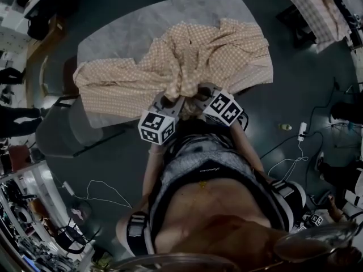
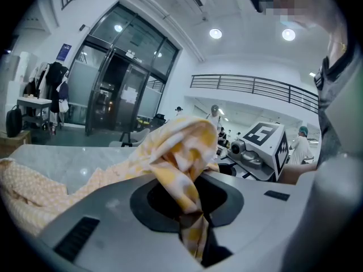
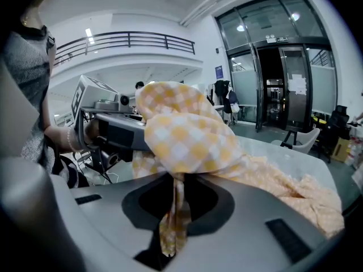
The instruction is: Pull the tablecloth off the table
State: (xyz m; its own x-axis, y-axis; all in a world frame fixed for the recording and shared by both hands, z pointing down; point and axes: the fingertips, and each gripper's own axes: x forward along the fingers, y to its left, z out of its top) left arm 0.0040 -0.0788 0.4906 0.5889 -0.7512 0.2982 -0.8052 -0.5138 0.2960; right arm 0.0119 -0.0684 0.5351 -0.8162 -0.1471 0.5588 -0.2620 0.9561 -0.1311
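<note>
**Both jaws clamped on the tablecloth at the worktop's near edge**

Nearest the worktop's [image 1: 130, 30] near edge stood the person, with dark floor on either side crossed by thin white cables [image 1: 105, 197]. A grey chair [image 1: 65, 129] sat at the worktop's near-left corner, narrowing the room there. Just over the near edge, the left gripper [image 1: 172, 100] and the right gripper [image 1: 197, 93] sat close side by side. Each gripper's jaws were nearly closed, pinching a thin fold of the orange-and-white checked tablecloth [image 1: 187, 61] so that a tail of fabric hung down between them.

From those two pinches the tablecloth rose in a gathered ridge and spread in crumpled folds across the worktop's near half. Its left end lay at the worktop's left edge and its right end reached the right edge. The worktop's far half lay bare, grey and marbled. Beyond its far-right corner, well apart, lay another checked cloth [image 1: 312, 4].
</note>
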